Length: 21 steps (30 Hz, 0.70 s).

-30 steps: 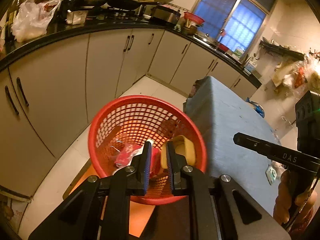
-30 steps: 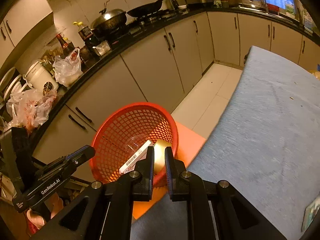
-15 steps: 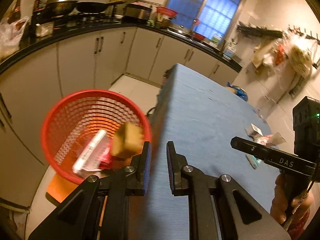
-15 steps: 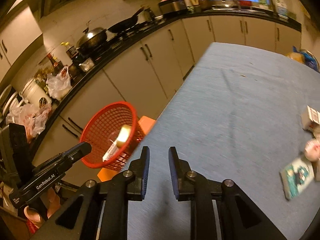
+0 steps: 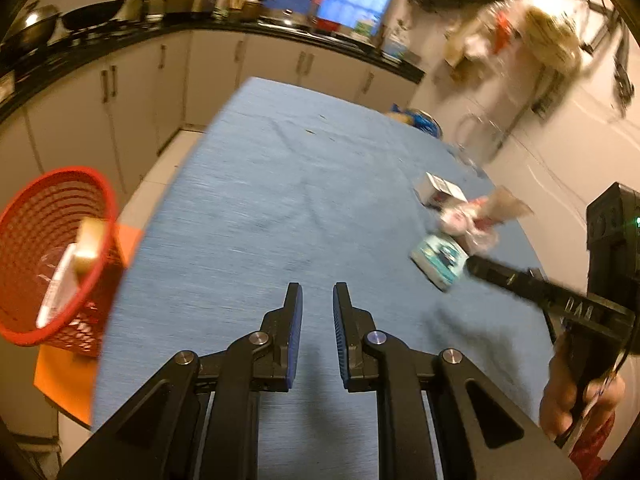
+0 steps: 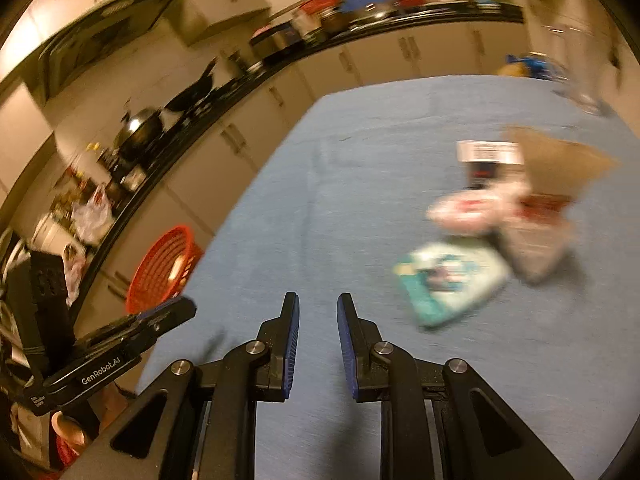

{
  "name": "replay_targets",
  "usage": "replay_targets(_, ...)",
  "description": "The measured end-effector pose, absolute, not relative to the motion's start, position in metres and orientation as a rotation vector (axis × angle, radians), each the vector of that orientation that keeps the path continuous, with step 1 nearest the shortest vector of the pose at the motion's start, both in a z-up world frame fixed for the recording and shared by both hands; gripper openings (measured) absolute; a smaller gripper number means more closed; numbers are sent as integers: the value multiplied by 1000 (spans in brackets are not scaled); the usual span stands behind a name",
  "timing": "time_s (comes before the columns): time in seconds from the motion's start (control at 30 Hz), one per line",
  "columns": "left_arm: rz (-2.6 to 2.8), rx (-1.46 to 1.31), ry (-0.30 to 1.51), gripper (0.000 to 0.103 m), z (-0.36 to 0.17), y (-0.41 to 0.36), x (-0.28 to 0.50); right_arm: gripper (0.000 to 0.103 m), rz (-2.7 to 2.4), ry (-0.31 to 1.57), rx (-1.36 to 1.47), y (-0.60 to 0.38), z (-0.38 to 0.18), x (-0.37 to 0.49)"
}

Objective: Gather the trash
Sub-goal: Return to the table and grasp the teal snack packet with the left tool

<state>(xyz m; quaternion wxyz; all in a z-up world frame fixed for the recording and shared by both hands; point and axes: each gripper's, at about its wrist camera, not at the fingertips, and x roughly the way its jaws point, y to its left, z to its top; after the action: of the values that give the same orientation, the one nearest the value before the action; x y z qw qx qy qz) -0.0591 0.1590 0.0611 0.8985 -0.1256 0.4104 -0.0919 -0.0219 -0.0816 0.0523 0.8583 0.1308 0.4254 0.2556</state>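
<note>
Both grippers have swung away from the red basket [image 5: 52,256], which a second ago sat directly ahead of the jaws and now lies off at the left edge of each view. Left gripper [image 5: 317,312]: jaws nearly together, narrow gap, nothing between the pads. Right gripper [image 6: 318,316]: jaws slightly parted, likewise empty. Ahead of both sets of jaws, a broad open stretch of blue-covered counter [image 5: 288,184], bare from the near edge to the far end; its left edge drops to the floor beside the basket. Basket stands on an orange stool [image 5: 64,384], rim tilted toward the counter, already holding a yellowish block [image 5: 90,248] and a long white box [image 5: 56,292] leaning on end. Remaining trash sits in a cluster near the counter's right side: teal flat packet [image 6: 452,280] nearest, long axis running diagonally from near-left to far-right; just behind it a crumpled white-and-red wrapper [image 6: 472,208], a brown paper piece [image 6: 556,164], a small white box [image 6: 488,152]. All blurred; contact between them cannot be resolved. Nothing stands between the right jaws and the packet. Kitchen cabinets [image 5: 132,92] run beyond the counter's left edge.
</note>
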Motion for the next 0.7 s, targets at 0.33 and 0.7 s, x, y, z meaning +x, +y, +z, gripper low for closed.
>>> replay_targets(0.33, -274, -196, 887, 15, 57, 110, -55, 44, 255, 696, 192, -193, 88, -14)
replay_targets(0.7, -295, -170, 916, 15, 53, 96, -48, 1, 284, 716, -15, -176, 65, 39)
